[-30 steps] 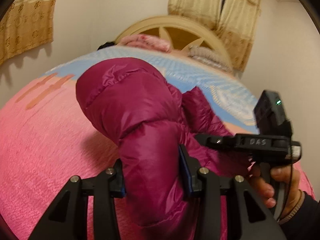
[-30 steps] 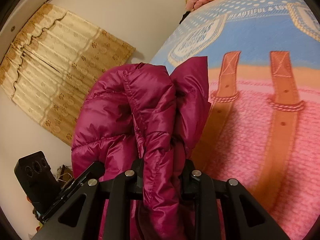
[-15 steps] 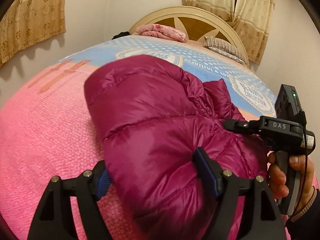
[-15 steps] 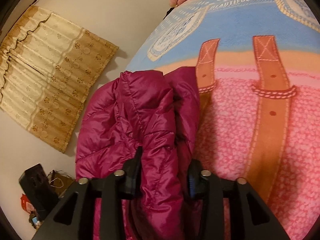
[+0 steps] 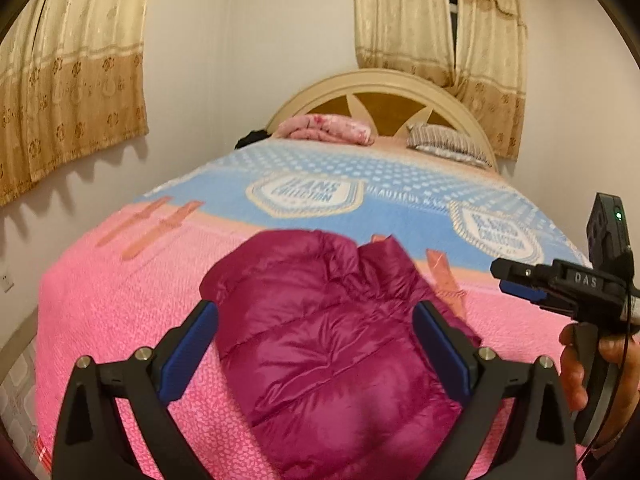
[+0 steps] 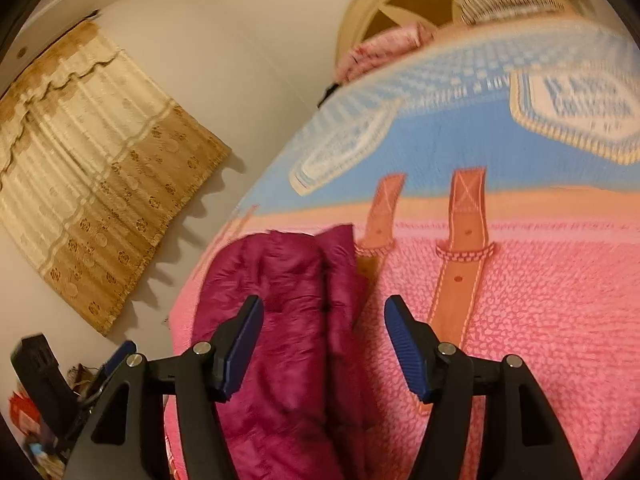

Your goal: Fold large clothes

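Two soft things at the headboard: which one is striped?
The striped pillow, on the right of the left wrist view, grey with thin stripes. The other is a rolled pink blanket on the left, with reddish blotches and no stripes.

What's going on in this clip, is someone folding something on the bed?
A person holding a gripper in each hand is folding a magenta puffer jacket on a bed with a pink and blue blanket. The jacket lies bundled on the blanket. The left gripper and right gripper have both just been opening; their fingers now stand apart, clear of the fabric, so the jacket is released. The right hand shows at the edge of the left view.
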The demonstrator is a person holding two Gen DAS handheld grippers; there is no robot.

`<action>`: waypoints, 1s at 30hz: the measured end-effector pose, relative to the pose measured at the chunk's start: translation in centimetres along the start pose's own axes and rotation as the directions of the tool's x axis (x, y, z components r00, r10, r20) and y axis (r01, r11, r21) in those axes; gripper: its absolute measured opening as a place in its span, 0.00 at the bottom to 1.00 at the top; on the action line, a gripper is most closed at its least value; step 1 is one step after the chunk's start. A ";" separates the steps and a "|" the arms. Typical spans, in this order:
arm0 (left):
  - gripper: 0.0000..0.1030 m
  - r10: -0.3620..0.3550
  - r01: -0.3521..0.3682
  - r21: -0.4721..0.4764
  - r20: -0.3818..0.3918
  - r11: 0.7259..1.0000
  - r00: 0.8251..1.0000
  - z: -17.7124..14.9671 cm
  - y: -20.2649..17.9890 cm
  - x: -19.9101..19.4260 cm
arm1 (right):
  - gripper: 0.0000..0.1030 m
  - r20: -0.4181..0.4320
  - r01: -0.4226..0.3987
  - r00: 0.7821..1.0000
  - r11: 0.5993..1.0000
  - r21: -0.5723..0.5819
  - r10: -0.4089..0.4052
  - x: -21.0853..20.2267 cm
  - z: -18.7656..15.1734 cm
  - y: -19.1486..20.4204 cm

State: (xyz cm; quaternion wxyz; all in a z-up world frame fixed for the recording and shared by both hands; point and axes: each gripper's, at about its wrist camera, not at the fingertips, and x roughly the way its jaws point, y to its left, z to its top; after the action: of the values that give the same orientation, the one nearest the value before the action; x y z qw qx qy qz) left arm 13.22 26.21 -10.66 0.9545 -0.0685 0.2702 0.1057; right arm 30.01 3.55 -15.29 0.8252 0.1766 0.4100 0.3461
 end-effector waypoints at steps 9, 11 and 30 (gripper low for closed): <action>1.00 -0.004 0.006 -0.014 0.107 1.000 0.994 1.4 -0.3 -3.5 | 0.64 0.125 0.083 0.990 0.983 -0.163 -0.063 -5.1 -1.4 6.1; 1.00 -0.008 0.009 -0.012 0.117 1.000 0.993 1.6 -0.2 -3.8 | 0.65 0.145 0.106 0.986 0.977 -0.185 -0.080 -6.0 -1.6 7.1; 1.00 -0.031 0.032 -0.001 0.152 0.999 0.988 1.6 -0.8 -4.8 | 0.67 0.183 0.126 0.980 0.963 -0.237 -0.083 -8.9 -3.3 9.7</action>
State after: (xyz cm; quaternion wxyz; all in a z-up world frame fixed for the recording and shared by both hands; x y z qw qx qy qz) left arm 10.24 24.91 -6.75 0.9738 -0.0660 0.1953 0.0960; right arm 19.50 3.99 -6.76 0.8900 0.0795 0.3001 0.3340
